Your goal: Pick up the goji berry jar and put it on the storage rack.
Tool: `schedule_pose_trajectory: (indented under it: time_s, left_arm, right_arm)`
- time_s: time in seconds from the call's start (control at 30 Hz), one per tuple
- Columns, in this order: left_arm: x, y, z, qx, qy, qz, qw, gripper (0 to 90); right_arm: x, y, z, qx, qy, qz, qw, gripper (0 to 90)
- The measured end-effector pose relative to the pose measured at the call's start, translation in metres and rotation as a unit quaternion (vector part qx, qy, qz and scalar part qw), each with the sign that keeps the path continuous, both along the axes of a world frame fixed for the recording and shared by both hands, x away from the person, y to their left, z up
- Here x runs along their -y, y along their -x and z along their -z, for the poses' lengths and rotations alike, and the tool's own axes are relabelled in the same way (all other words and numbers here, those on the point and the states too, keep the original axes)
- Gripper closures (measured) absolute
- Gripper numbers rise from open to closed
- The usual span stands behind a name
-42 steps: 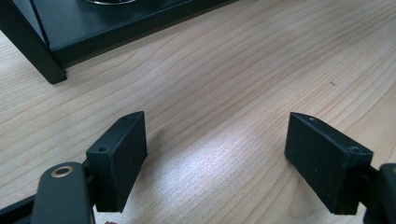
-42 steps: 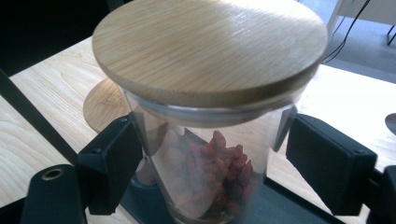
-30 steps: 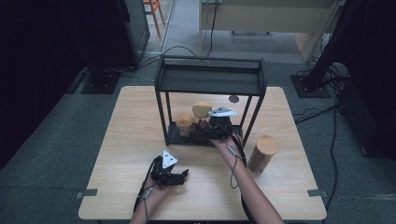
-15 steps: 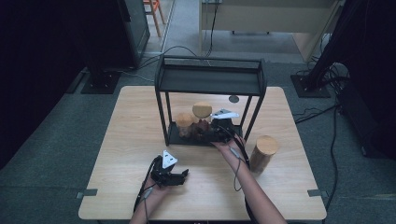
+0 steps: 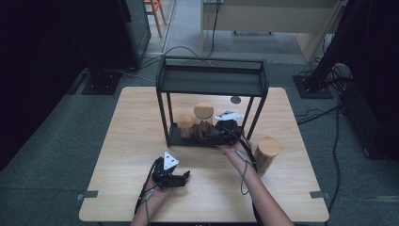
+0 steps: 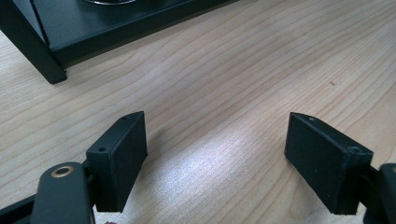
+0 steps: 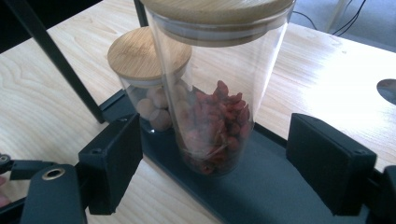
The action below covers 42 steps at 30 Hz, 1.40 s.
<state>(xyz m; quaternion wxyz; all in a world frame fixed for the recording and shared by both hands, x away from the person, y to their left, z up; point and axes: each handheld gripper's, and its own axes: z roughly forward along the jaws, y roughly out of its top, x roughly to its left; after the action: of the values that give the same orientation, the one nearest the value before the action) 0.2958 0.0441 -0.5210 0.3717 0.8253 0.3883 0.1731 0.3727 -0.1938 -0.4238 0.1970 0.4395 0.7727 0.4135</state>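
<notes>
A tall glass jar of red dried berries (image 7: 215,116) with a wooden lid stands on the bottom shelf (image 7: 266,191) of a black metal rack (image 5: 211,80). Behind it is a shorter jar of pale round nuts (image 7: 149,74). My right gripper (image 7: 217,154) is open, its jaws on either side of the tall jar's base and slightly in front of it, not touching. In the high view the right gripper (image 5: 221,134) sits at the rack's front edge by the two jars (image 5: 203,113). My left gripper (image 5: 172,177) rests open on the table; its jaws (image 6: 215,140) hold nothing.
A third wooden-lidded jar (image 5: 267,153) stands on the table (image 5: 122,141) right of the rack. A small round grey disc (image 5: 235,100) lies behind the rack. A rack leg (image 6: 28,46) is close ahead of the left gripper. Cables trail on the floor.
The right gripper has shifted only slightly at the rack's front. The left gripper has stayed where it was.
</notes>
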Motion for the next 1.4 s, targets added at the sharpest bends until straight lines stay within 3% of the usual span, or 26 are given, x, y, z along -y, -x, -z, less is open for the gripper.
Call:
schedule_pose_trajectory:
  time_s: [0.2, 0.57, 0.8, 1.0, 1.4]
  left_arm:
    - [-0.001, 0.000, 0.000, -0.001, 0.001, 0.001, 1.0000, 21.5]
    - [-0.001, 0.000, 0.000, -0.001, 0.002, 0.001, 1.0000, 21.4]
    - [-0.001, 0.000, 0.000, -0.001, 0.002, 0.001, 1.0000, 21.5]
    - [-0.001, 0.000, 0.000, -0.001, 0.002, 0.001, 1.0000, 21.4]
    - [0.000, 0.000, 0.000, -0.001, 0.002, 0.000, 1.0000, 21.4]
  right_arm:
    - [0.001, 0.006, -0.003, -0.007, 0.010, -0.006, 0.9999, 18.9]
    - [0.003, 0.017, -0.009, 0.001, 0.040, -0.040, 0.9984, 18.9]
    - [0.006, 0.020, -0.013, -0.004, 0.041, -0.047, 0.9981, 18.9]
    - [0.008, 0.024, -0.013, -0.002, 0.056, -0.075, 0.9956, 18.9]
    - [0.019, 0.030, -0.020, -0.011, 0.053, -0.072, 0.9959, 18.9]
